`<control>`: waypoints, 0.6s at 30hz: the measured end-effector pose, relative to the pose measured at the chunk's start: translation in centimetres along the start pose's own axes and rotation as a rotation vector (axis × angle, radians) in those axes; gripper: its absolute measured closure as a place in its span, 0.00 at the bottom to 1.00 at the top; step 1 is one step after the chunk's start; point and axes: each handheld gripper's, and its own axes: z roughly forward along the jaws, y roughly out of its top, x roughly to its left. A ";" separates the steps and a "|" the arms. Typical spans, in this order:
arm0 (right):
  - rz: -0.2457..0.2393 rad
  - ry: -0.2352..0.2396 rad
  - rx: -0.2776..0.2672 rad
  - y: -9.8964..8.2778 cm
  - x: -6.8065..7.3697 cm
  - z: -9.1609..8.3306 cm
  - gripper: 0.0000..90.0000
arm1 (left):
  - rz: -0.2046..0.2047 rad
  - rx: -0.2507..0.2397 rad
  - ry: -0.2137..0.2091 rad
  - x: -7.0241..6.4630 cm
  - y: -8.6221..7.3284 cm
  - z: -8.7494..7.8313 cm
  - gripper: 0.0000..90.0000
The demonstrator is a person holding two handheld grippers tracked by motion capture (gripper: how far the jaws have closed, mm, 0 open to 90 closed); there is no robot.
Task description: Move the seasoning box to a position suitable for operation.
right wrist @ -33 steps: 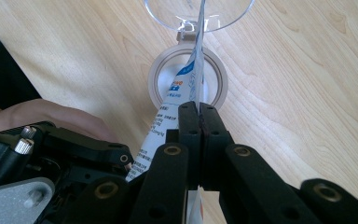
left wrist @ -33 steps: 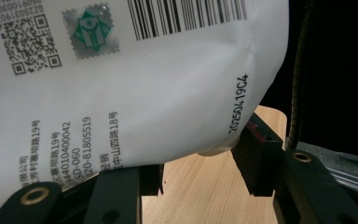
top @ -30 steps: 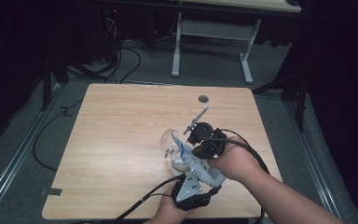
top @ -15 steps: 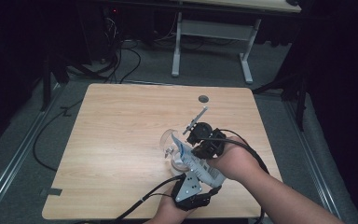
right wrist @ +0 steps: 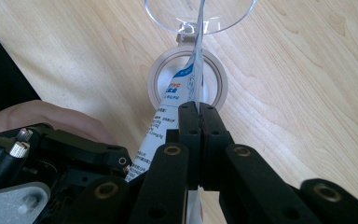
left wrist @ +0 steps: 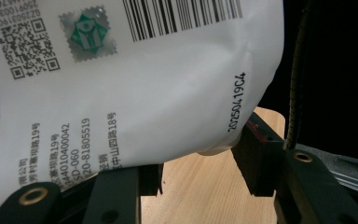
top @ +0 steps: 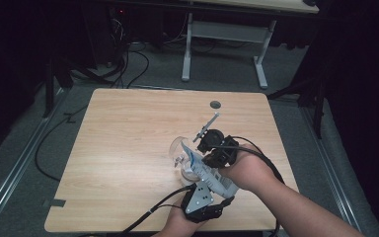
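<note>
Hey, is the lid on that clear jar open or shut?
Open. The clear lid is flipped back off the jar, and the pouch points into its mouth.

White soft pouch [top: 208, 174], blue print on one face, barcode, QR code and a date stamp on the other [left wrist: 135, 88]; held off the counter [top: 128, 128], slanted, upper end over the open mouth of a clear jar [top: 180, 150]. Jar stands right of centre, nearer the front edge, hinged clear lid [right wrist: 200, 14] flipped open.
</note>
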 end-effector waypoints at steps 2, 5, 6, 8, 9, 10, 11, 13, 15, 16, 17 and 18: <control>0.001 -0.001 0.001 0.0 0.0 0.0 1.00 | -0.001 0.001 -0.001 0.0 0.0 0.0 0.63; 0.004 -0.001 0.002 0.0 0.0 -0.1 1.00 | -0.003 -0.002 -0.003 0.0 0.0 0.0 0.63; 0.004 -0.001 0.002 0.0 0.0 -0.1 1.00 | -0.003 -0.003 -0.004 -0.1 0.0 0.0 0.63; 0.005 -0.003 0.003 0.0 0.0 -0.1 1.00 | -0.004 -0.005 -0.005 -0.1 0.1 0.0 0.63; 0.003 -0.004 0.003 0.0 0.0 -0.1 1.00 | -0.004 -0.005 -0.006 -0.1 0.1 0.0 0.63; 0.005 -0.004 0.004 0.0 0.0 -0.1 1.00 | -0.004 -0.005 -0.007 -0.1 0.1 0.0 0.62; 0.003 -0.001 0.002 0.0 -0.1 -0.1 1.00 | -0.004 -0.006 -0.006 -0.1 0.1 0.0 0.62; 0.002 -0.002 0.001 0.0 -0.1 0.0 1.00 | -0.003 -0.006 -0.006 -0.1 0.0 0.0 0.62; 0.003 -0.001 0.000 0.0 0.0 0.1 1.00 | -0.002 -0.007 -0.006 -0.1 0.0 0.0 0.62; 0.002 0.000 0.000 0.0 0.0 0.1 1.00 | -0.001 -0.006 -0.005 -0.1 0.0 0.0 0.62; 0.003 0.000 -0.001 0.0 0.0 0.1 1.00 | -0.002 -0.006 -0.006 -0.1 0.0 0.0 0.62; 0.003 0.000 -0.001 0.0 0.0 0.1 1.00 | -0.001 -0.006 -0.005 -0.1 0.0 0.0 0.62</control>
